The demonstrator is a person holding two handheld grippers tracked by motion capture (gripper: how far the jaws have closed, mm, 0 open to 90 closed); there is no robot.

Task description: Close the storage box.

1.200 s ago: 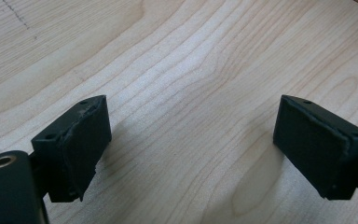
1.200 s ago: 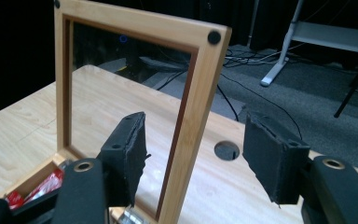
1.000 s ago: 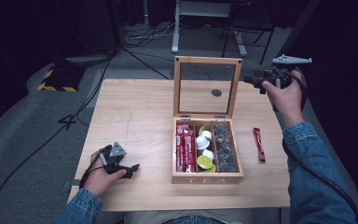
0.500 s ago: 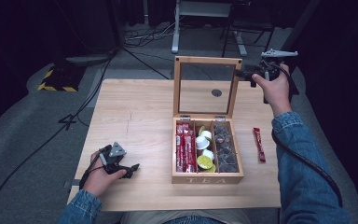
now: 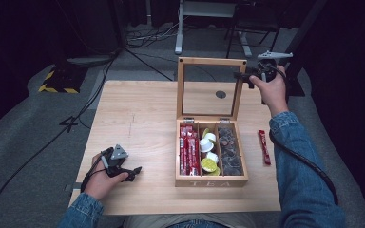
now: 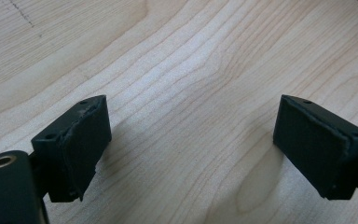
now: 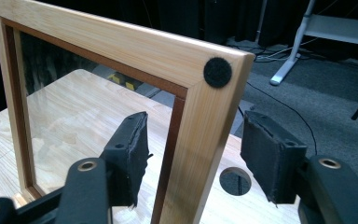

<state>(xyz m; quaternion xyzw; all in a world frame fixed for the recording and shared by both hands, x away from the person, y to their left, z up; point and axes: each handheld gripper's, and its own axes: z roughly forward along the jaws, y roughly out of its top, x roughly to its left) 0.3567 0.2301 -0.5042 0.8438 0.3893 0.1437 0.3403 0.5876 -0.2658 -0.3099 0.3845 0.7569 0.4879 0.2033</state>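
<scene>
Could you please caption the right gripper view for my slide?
Right gripper straddles the upright lid frame of the tea box, jaws either side, not yet pressing.

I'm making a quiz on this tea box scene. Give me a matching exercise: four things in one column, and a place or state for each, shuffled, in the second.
Things:
1. lid
2. loose red packet
3. left gripper
4. right gripper

Places or states:
A. lying on the table, to the right of the tea box
B. standing upright, open
C. jaws on either side of the lid's frame, not pressing on it
D. open with nothing between the jaws, low over bare wood

Pairs: 1-B, 2-A, 3-D, 4-C
</scene>
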